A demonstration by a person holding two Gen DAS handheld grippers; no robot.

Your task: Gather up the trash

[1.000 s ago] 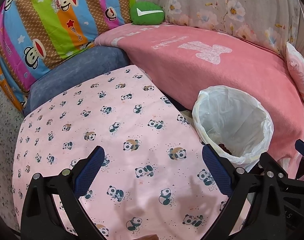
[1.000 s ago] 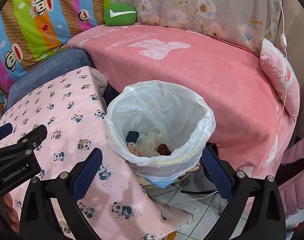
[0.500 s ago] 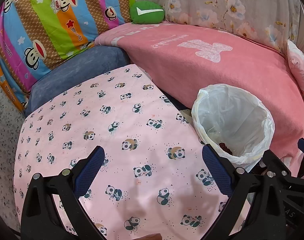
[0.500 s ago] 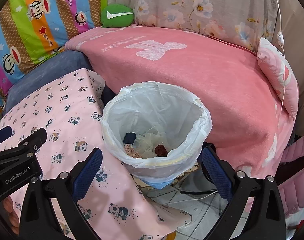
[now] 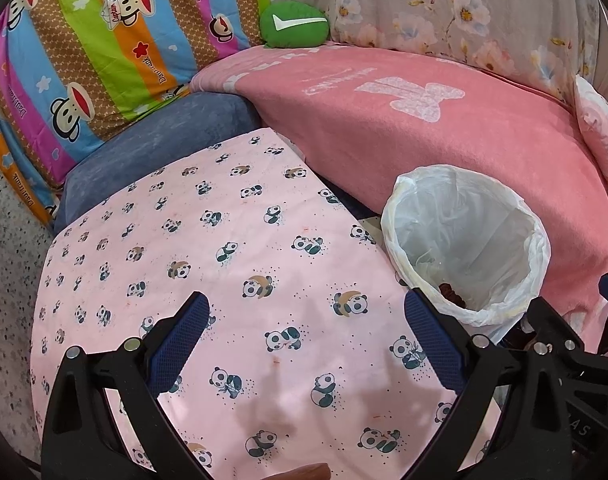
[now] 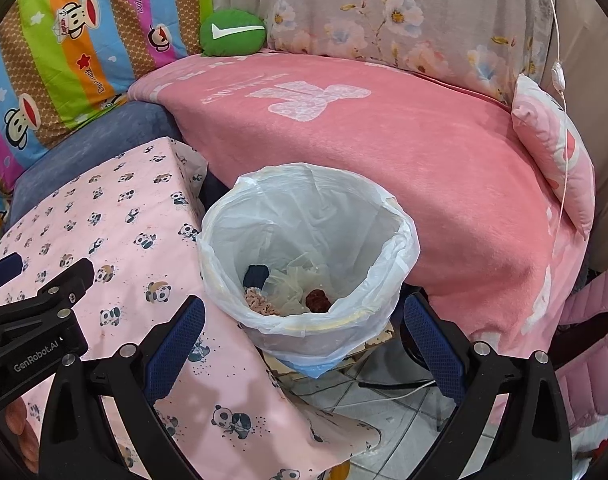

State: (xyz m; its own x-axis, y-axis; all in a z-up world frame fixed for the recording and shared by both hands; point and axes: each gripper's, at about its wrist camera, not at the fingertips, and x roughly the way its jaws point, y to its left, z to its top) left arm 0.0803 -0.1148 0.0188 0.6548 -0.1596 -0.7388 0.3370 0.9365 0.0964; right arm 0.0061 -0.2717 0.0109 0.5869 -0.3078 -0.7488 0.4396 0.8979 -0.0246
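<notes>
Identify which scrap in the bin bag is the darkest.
The navy-black piece at the back left of the trash bag; the crinkled one in front of it is pale pink and the lump to the right reddish-brown.

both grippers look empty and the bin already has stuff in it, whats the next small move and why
Probably pan the left gripper around to look for leftover trash. Both it and the right gripper are open and empty, the panda cloth shows no litter, and the bin already holds several scraps.
</notes>
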